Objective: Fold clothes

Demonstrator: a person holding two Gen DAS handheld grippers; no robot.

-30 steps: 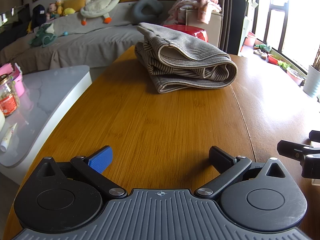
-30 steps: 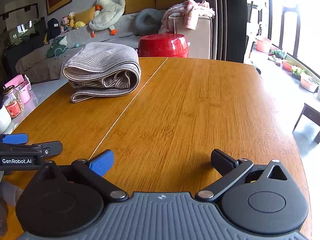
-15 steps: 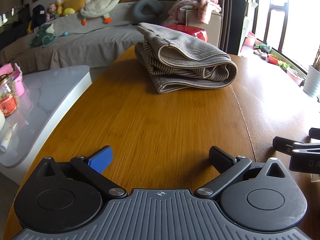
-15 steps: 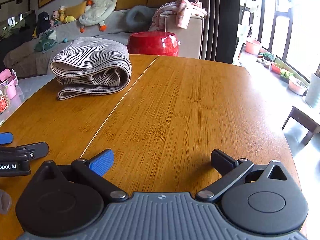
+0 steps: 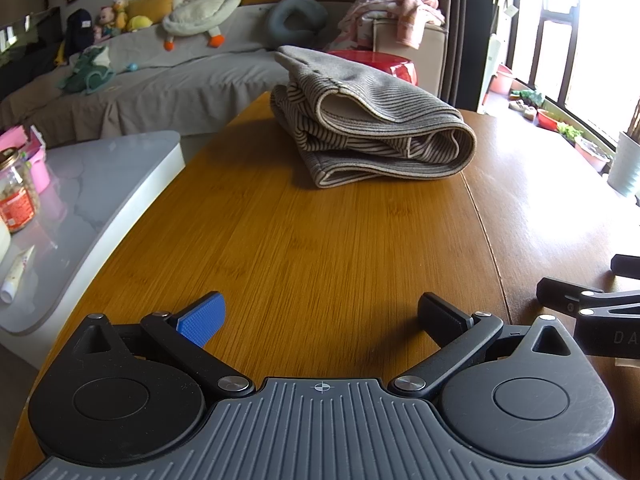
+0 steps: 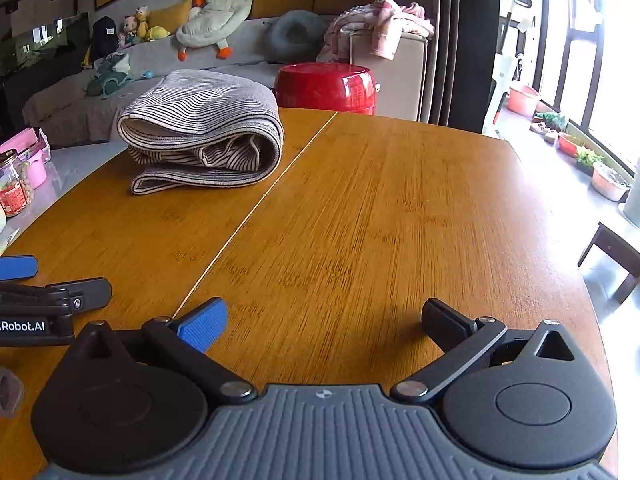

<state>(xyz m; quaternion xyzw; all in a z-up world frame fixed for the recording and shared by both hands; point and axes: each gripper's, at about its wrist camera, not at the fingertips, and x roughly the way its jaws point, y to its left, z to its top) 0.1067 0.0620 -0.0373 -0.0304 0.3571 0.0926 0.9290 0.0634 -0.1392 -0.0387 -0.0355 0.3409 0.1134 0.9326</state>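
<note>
A folded grey striped garment (image 5: 372, 124) lies in a thick bundle at the far end of the wooden table (image 5: 312, 248); the right wrist view has the garment (image 6: 204, 132) far left. My left gripper (image 5: 320, 314) hovers low over the near part of the table, open and holding nothing. My right gripper (image 6: 324, 318) is also open and holds nothing, beside the left one. Both are well short of the garment. The left gripper (image 6: 24, 280) shows at the left edge of the right wrist view.
A grey marble side table (image 5: 92, 184) with a jar (image 5: 16, 192) and a tube stands left of the wooden table. A red stool (image 6: 326, 88), a sofa with plush toys (image 5: 204, 0) and a clothes pile (image 6: 380, 24) lie beyond. Windows and pots are at right.
The right wrist view has swung slightly back to the right, so the garment sits nearer the middle than half a second ago. The left gripper has barely moved. Both grippers stay open.
</note>
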